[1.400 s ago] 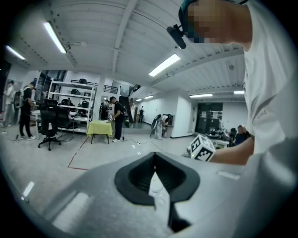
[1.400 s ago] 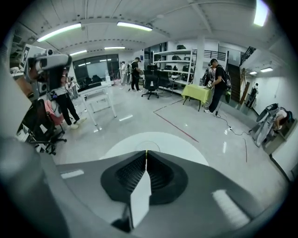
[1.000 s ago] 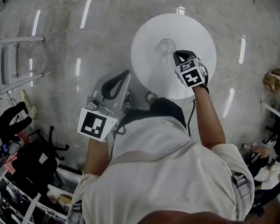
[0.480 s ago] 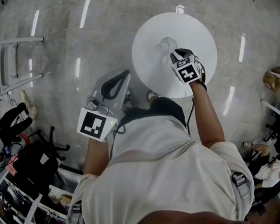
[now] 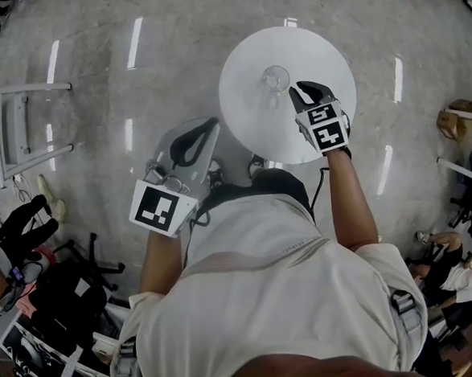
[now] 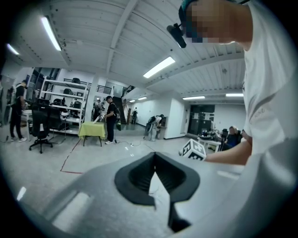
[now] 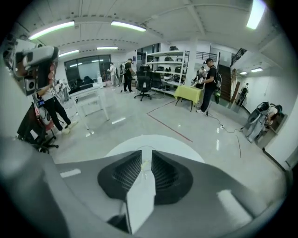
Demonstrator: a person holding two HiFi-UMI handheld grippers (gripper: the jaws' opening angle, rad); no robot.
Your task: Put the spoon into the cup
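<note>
**Open hall lit by strip lights**

A glossy pale floor (image 5: 171, 67) is lit by long ceiling tube lights (image 6: 158, 67), which are mirrored in it as streaks. A round white table (image 5: 246, 102) is set on it. A red tape line (image 7: 170, 125) is laid across the floor. Shelving racks (image 6: 65, 100), a green-covered table (image 6: 91, 130) and a black office chair (image 6: 39, 128) are placed by the far wall.

Clear, shiny glass on the cup (image 5: 275, 79), standing on a smooth, matt white tabletop (image 5: 251, 122). The grey floor (image 5: 115, 79) gleams, polished, mirroring light strips. The left tongs (image 6: 155, 157) look matt grey plastic, their pads (image 6: 138, 175) dark and ribbed.
</note>
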